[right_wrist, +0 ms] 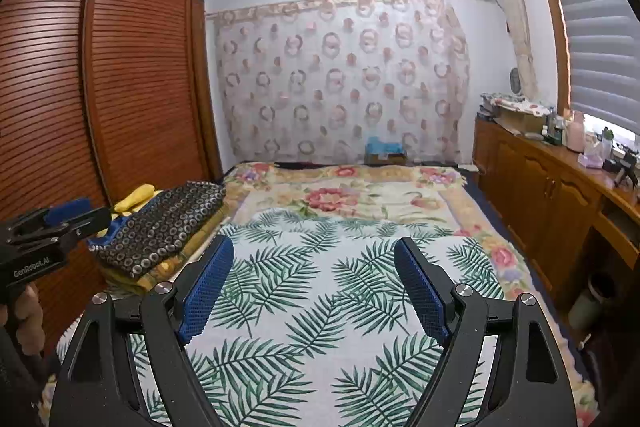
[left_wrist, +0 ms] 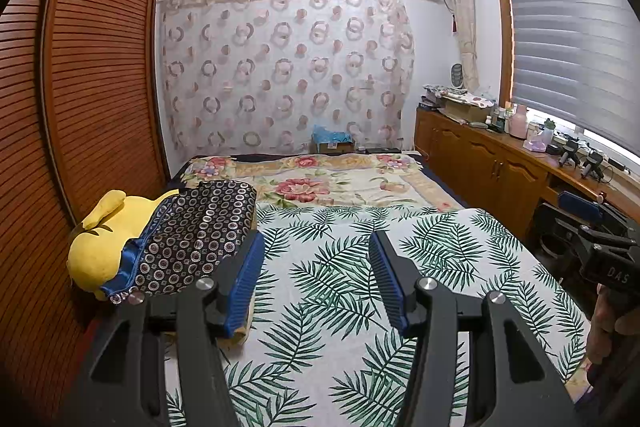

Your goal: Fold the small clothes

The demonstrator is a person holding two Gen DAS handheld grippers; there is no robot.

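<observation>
The folded dark garment with a ring print and blue trim is only partly seen: in the left wrist view its near edge is covered by the left gripper's left finger, and its underside cannot be made out. A yellow plush is half hidden beneath it, and what else lies in the pile under the garment is hard to tell in the right wrist view. The bed, spread with a leaf-print sheet, is cut off at the bottom of both views. The left gripper is held with its fingers apart above the sheet, nothing between them; the garment lies to its left, at the bed's edge beside the wardrobe. The right gripper is likewise spread wide and bare over the sheet, with the garment well to its left. Small items on the counter under the window are too small to identify.
</observation>
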